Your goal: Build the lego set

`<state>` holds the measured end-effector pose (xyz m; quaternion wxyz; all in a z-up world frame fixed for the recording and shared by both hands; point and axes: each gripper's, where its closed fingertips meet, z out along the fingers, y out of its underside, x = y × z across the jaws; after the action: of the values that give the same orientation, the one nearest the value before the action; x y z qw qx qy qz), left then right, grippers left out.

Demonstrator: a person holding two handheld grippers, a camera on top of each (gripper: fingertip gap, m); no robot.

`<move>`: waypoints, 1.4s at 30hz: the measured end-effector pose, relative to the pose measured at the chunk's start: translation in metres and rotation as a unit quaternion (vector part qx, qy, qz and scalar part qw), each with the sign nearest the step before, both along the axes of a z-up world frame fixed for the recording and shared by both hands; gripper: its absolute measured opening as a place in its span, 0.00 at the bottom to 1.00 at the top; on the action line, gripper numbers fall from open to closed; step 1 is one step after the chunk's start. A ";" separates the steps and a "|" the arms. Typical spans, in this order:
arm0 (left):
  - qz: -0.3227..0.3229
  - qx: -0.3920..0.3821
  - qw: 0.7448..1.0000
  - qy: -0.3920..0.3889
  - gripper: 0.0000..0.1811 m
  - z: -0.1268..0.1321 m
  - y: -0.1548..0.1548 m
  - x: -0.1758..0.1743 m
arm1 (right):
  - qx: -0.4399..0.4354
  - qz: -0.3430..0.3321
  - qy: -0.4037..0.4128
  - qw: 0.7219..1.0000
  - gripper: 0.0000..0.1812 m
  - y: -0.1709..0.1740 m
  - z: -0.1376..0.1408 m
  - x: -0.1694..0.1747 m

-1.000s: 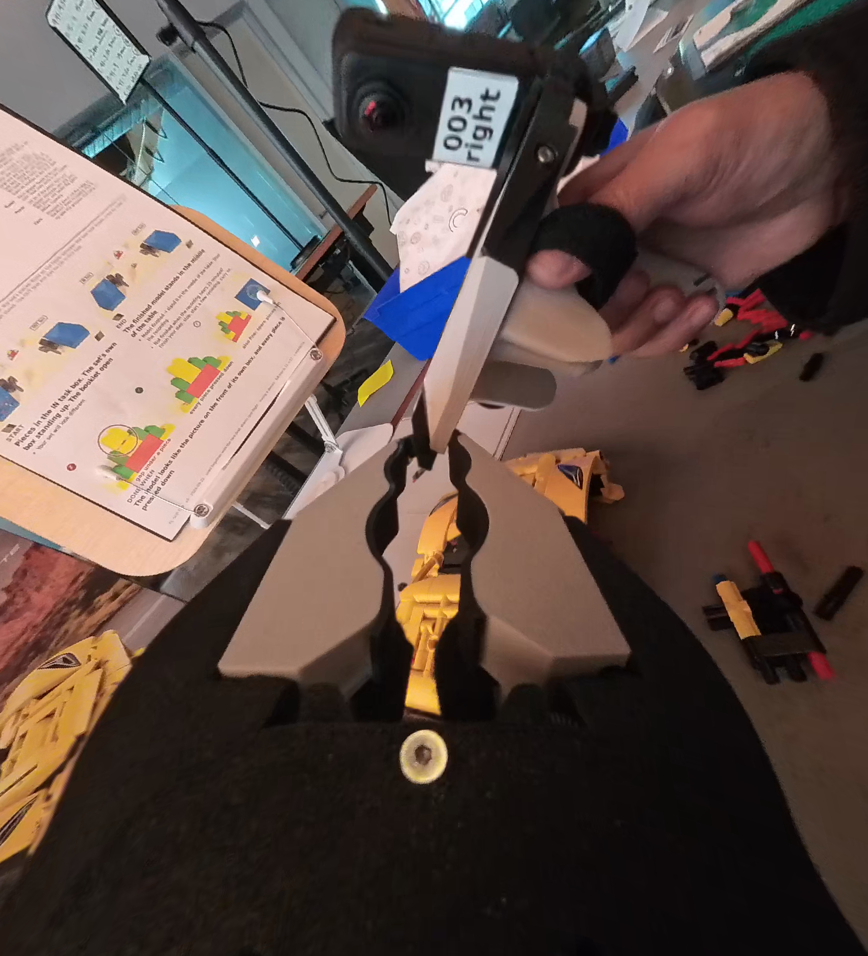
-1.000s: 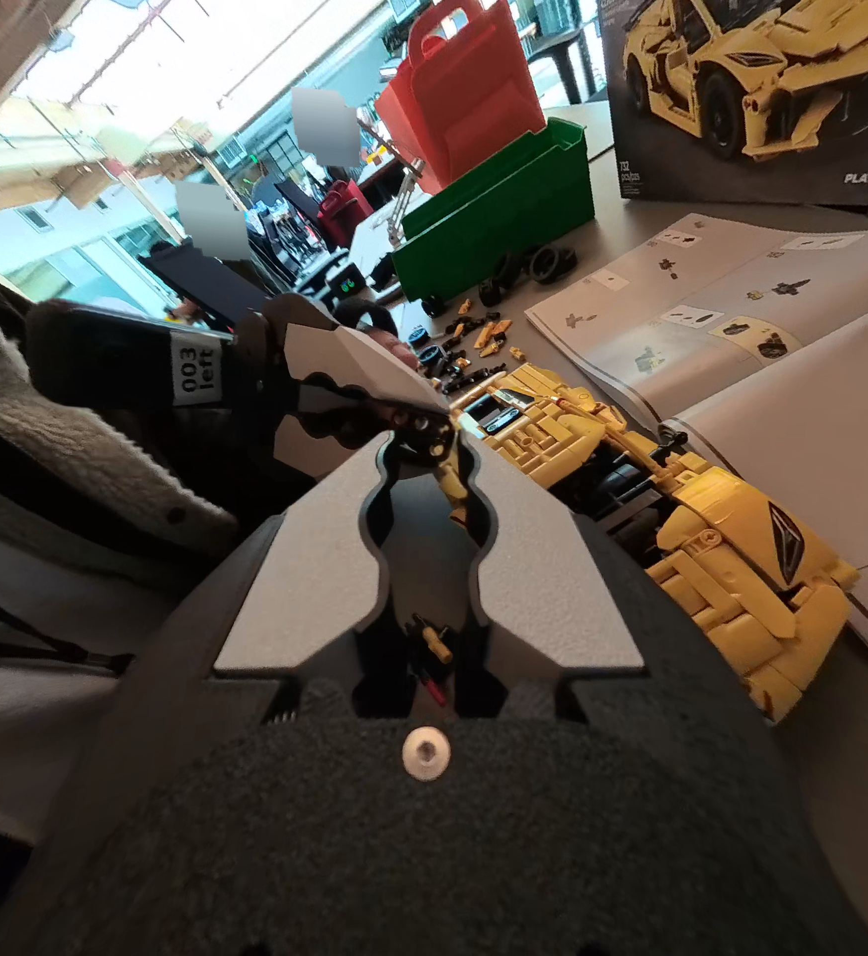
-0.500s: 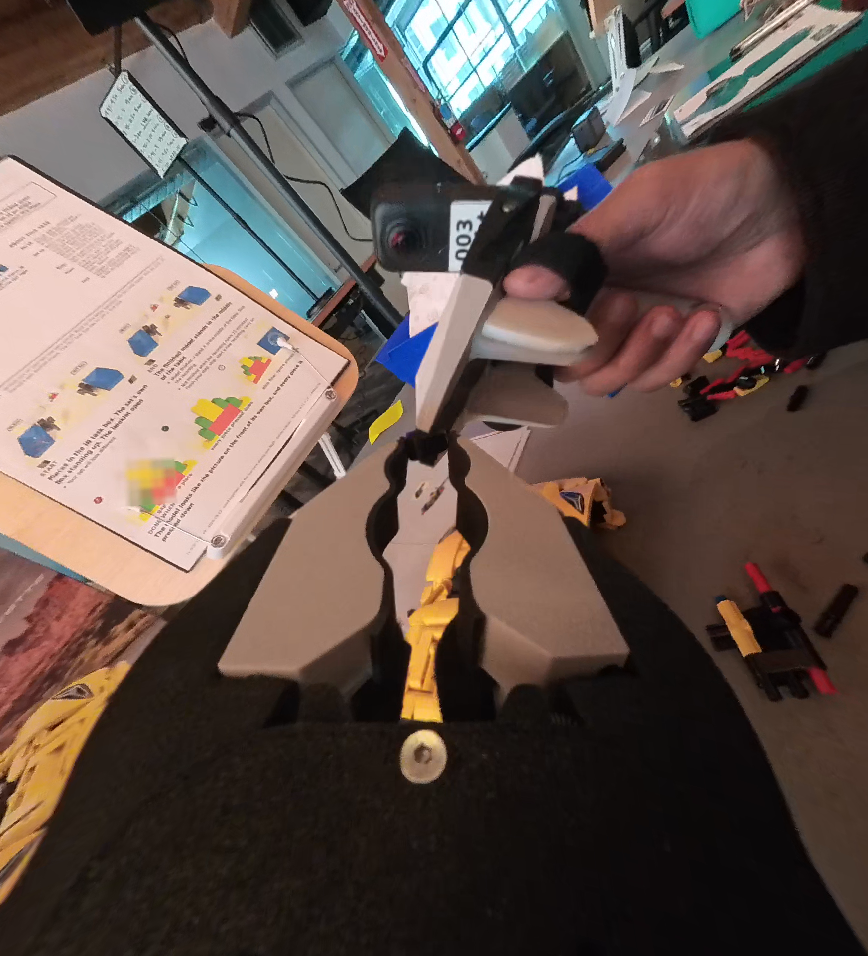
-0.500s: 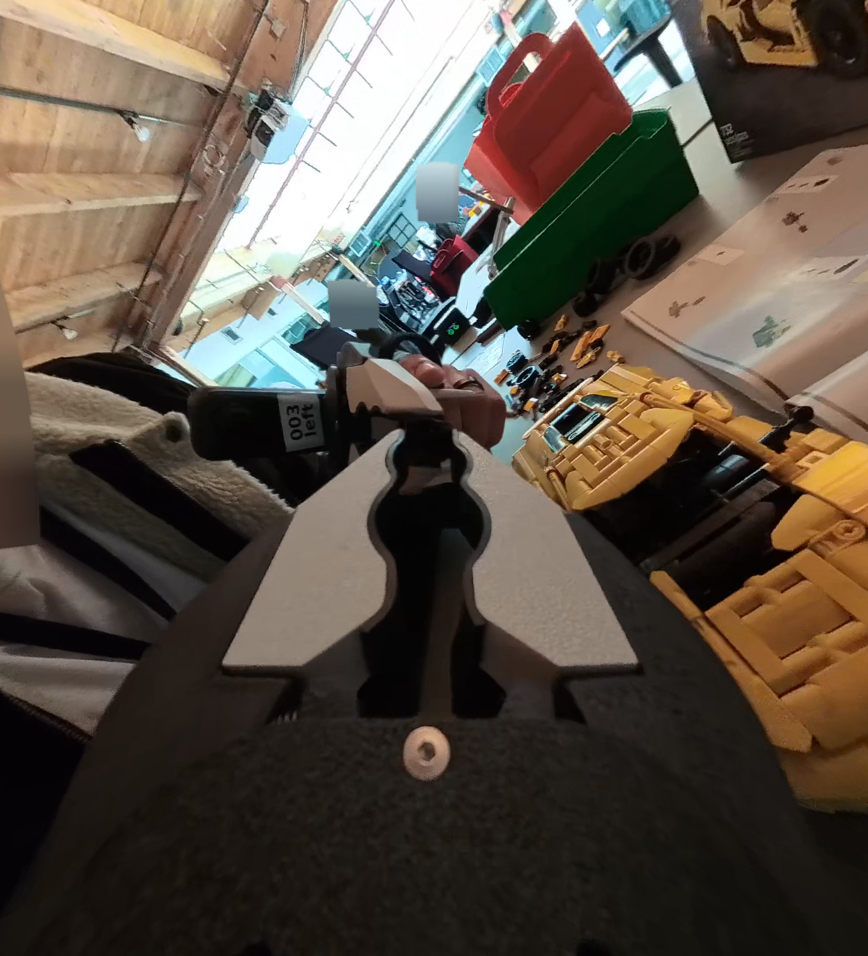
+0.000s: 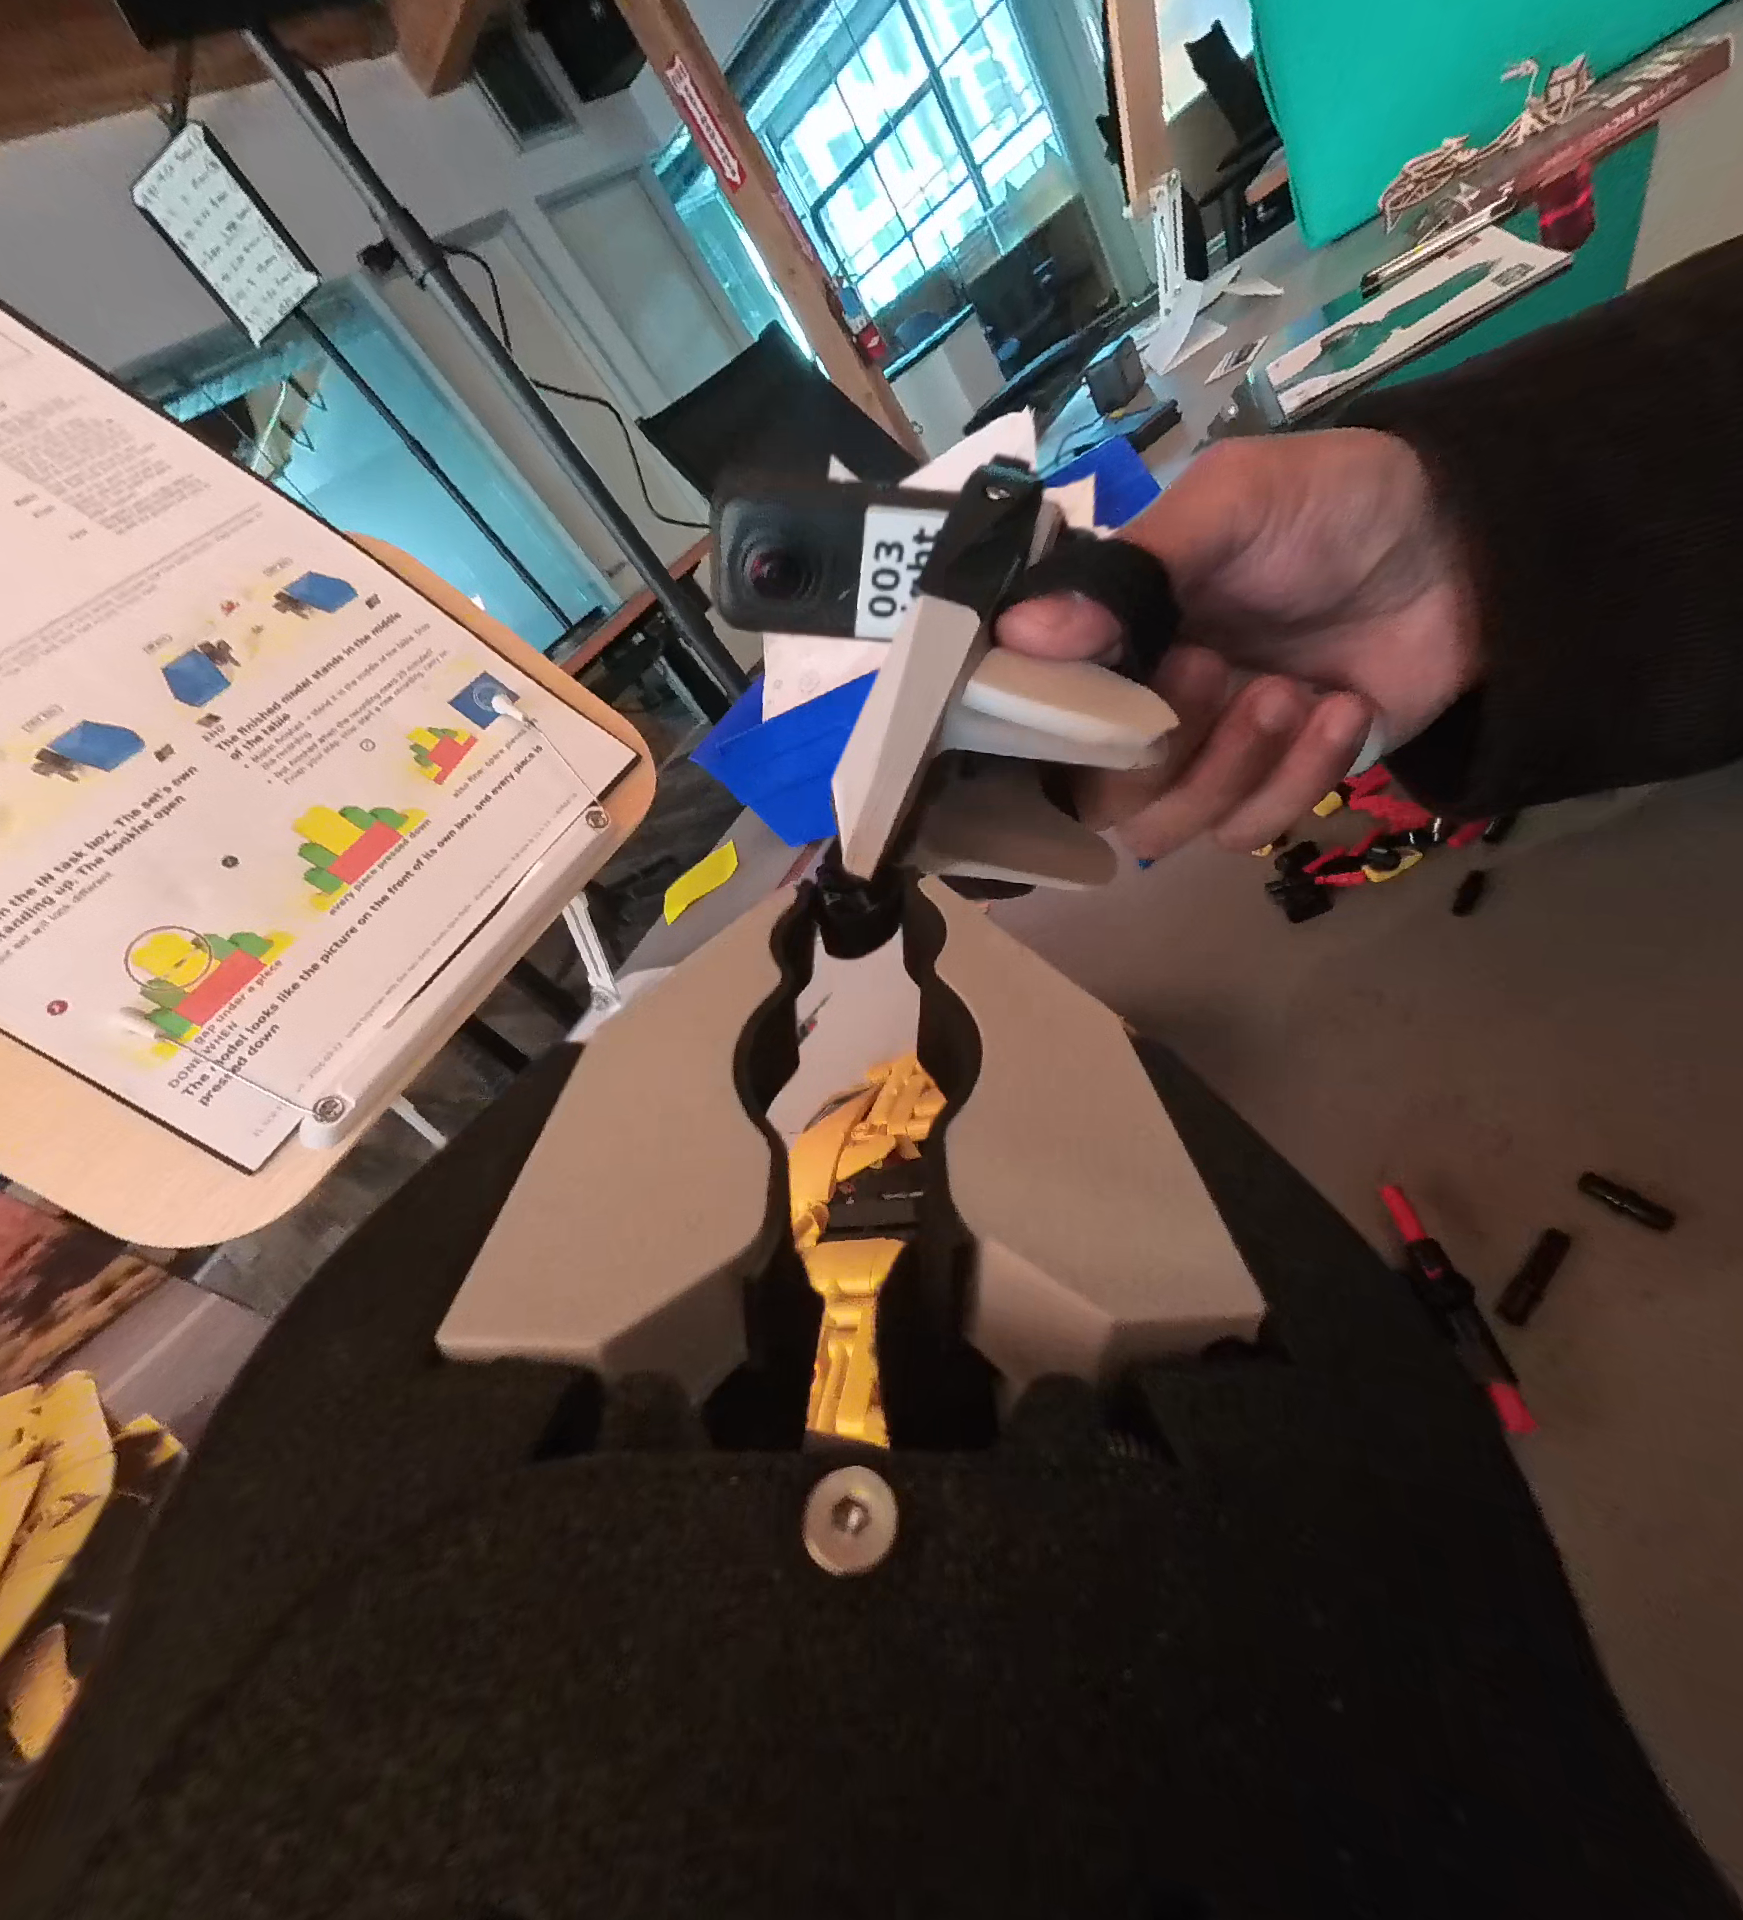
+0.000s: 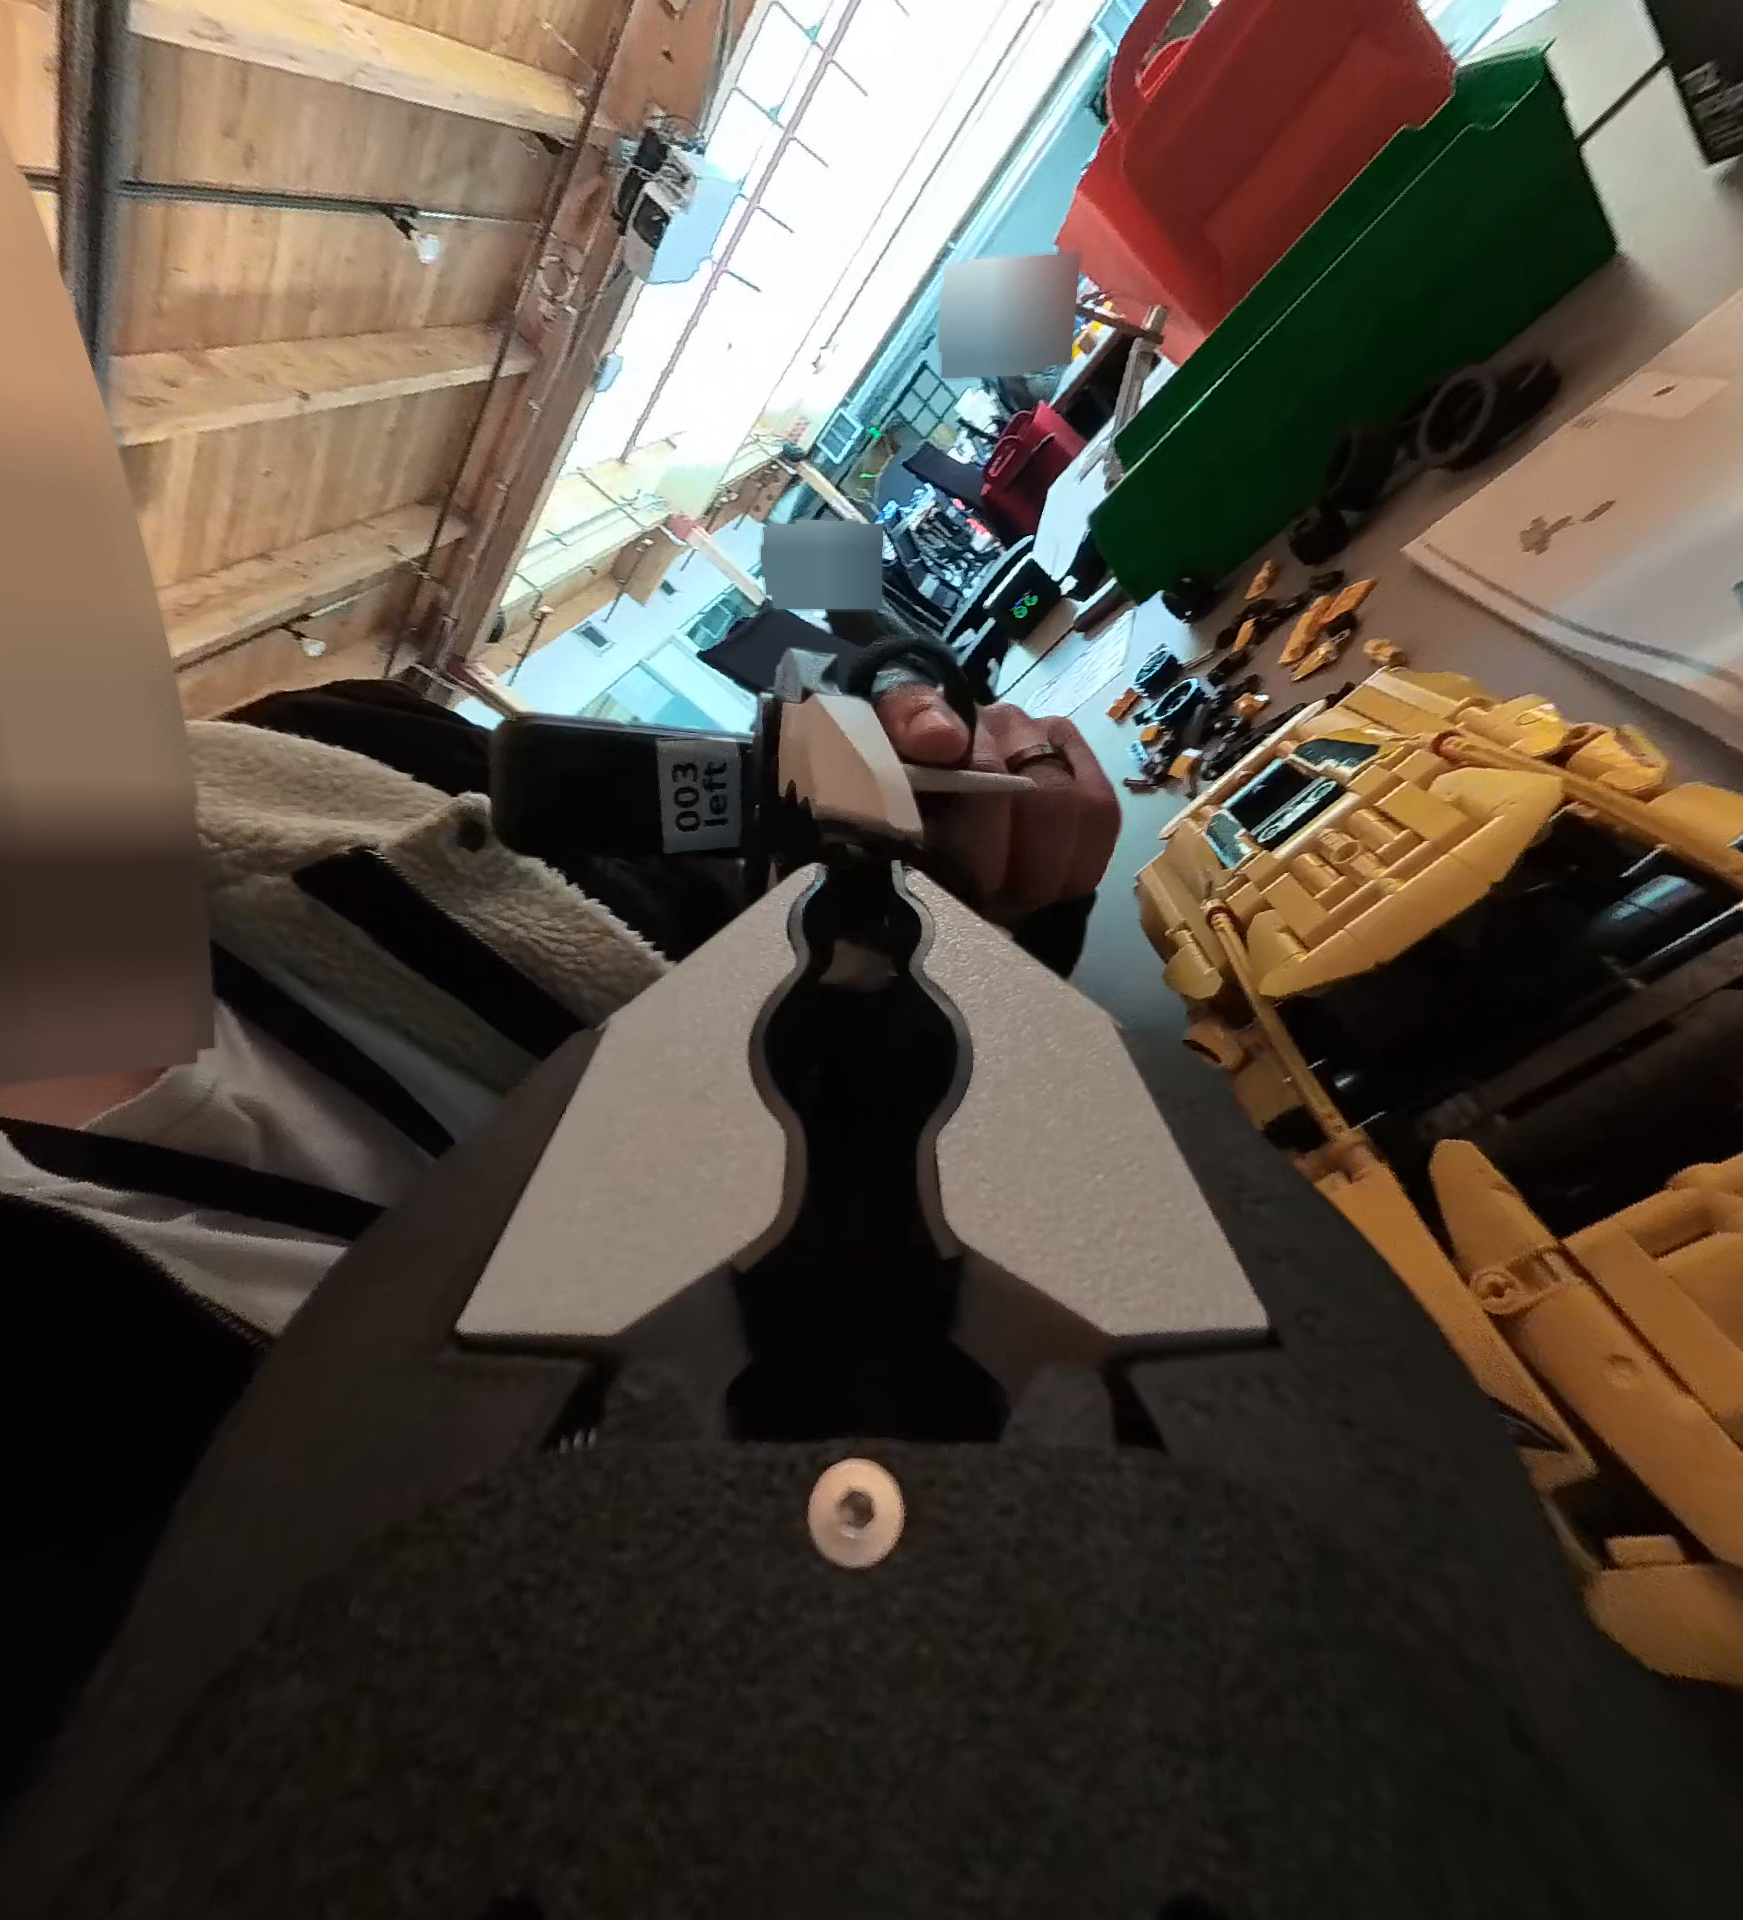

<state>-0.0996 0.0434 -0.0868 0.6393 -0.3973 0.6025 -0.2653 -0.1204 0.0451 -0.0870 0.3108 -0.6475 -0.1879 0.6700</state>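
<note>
Left wrist view shows the left gripper (image 5: 854,914) with its tips nearly closed on a small black piece (image 5: 851,928) at 12 o'clock, held up off the table (image 5: 1469,1039). The right gripper (image 5: 872,868) meets the same piece from above, tip to tip; its fingers look pinched on it too, though how firmly I cannot tell. Holding it in the air between both tools probably lets the person turn or hand it over freely.

Below, through the finger gap, the yellow car (image 5: 867,1122) rests on the table. At 3 o'clock lie a red and black rod (image 5: 1449,1299) and loose black pins (image 5: 1532,1262), with bare tabletop around them. At 9 o'clock the instruction board (image 5: 223,831) overhangs, its rounded edge close by, limiting leftward swings.

In the right wrist view, the car (image 6: 1418,935) sits at 3 o'clock, the green bin (image 6: 1366,395) beyond it.
</note>
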 end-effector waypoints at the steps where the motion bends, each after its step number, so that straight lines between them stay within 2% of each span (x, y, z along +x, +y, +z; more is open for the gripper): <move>1: -0.001 0.001 1.000 -0.003 0.09 0.000 -0.001 0.001 | -0.006 0.006 0.008 1.000 0.05 -0.001 0.001 0.000; 7: -0.053 -0.051 0.997 -0.004 0.09 0.001 -0.011 -0.002 | -0.047 0.051 0.044 0.997 0.05 -0.010 0.002 0.001; 12: -0.040 0.001 0.999 -0.019 0.08 0.002 -0.011 0.000 | -0.061 0.057 0.057 0.995 0.05 -0.010 0.003 0.002; 18: -0.048 -0.006 0.999 -0.017 0.08 0.003 -0.012 0.000 | -0.052 0.057 0.061 0.995 0.05 -0.011 0.003 0.002; 19: -0.050 -0.007 0.999 -0.016 0.08 0.003 -0.012 0.000 | -0.031 0.047 0.048 0.997 0.06 -0.010 0.003 0.003; 21: -0.053 -0.019 0.998 -0.024 0.08 0.007 -0.012 -0.003 | 0.014 -0.005 0.026 1.000 0.14 0.000 0.005 0.014; 23: -0.049 -0.041 0.998 -0.026 0.08 0.009 -0.009 -0.006 | 0.073 -0.104 0.009 0.992 0.15 0.021 0.010 0.038; 25: -0.035 -0.057 0.997 -0.031 0.08 0.011 -0.002 -0.008 | 0.158 -0.219 -0.029 0.962 0.18 0.040 0.018 0.065; 28: -0.017 -0.095 0.995 -0.019 0.08 0.007 0.009 -0.009 | 0.213 -0.333 -0.084 0.915 0.20 0.052 0.023 0.098; 34: 0.021 -0.132 0.991 -0.001 0.08 -0.004 0.029 -0.010 | 0.159 -0.373 -0.254 0.878 0.19 0.072 -0.030 0.119; 42: 0.043 -0.185 0.982 0.008 0.08 -0.013 0.050 -0.011 | 0.178 -0.341 -0.346 0.856 0.19 0.070 -0.055 0.109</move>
<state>-0.1104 0.0930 -0.1003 0.5607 -0.5366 0.5305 -0.3409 -0.0109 0.1152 -0.1418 0.5441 -0.7950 -0.1670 0.2098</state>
